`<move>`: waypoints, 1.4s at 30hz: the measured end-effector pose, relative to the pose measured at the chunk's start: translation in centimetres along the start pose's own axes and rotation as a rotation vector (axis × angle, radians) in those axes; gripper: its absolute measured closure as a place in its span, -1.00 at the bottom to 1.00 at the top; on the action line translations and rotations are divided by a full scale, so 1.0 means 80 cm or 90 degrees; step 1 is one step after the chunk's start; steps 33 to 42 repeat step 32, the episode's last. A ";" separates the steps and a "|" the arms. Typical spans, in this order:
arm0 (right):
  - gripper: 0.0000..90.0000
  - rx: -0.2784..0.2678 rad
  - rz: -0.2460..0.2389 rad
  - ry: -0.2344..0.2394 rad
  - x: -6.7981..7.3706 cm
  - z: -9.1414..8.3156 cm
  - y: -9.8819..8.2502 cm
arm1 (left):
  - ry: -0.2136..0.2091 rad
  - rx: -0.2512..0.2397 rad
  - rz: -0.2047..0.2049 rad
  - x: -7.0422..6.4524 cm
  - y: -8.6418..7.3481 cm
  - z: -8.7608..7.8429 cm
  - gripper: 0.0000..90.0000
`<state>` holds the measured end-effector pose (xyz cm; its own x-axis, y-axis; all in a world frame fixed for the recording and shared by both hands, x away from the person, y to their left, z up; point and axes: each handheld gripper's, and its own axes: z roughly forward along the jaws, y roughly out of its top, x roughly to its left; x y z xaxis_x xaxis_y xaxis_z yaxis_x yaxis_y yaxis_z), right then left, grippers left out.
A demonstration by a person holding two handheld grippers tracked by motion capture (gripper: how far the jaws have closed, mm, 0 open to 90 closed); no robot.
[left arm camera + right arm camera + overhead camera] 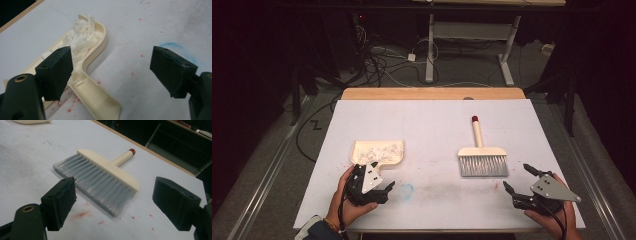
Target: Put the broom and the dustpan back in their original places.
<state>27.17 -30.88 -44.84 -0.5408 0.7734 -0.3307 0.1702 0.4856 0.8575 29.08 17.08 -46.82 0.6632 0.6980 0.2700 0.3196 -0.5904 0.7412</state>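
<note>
A cream dustpan (377,151) lies left of centre on the white table, with white shredded scraps (384,149) in it. My left gripper (373,179) is open at the pan's near end. In the left gripper view (111,52), one jaw is over the dustpan's handle (97,100) and the other over bare table, with the scraps (80,37) just ahead. A cream brush (482,155) with grey bristles and a red-tipped handle lies right of centre. My right gripper (517,176) stands open just near and right of it, holding nothing. In the right gripper view (115,182) the brush (100,182) lies ahead of the jaws.
A white sheet (432,125) covers the table, with a wooden strip (432,93) at the far edge. A faint blue ring (407,189) and red specks mark the sheet near the front. Beyond the table are floor cables (382,65) and another table's legs (430,50).
</note>
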 end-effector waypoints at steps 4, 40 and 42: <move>-0.57 0.003 -0.002 -0.001 0.000 0.000 -0.001 | 0.000 0.004 0.003 -0.001 0.001 0.002 -0.60; -0.58 0.005 -0.018 -0.010 0.002 0.004 0.002 | -0.004 0.010 -0.001 0.001 0.003 0.007 -0.60; -0.58 0.005 -0.018 -0.010 0.002 0.004 0.002 | -0.004 0.010 -0.001 0.001 0.003 0.007 -0.60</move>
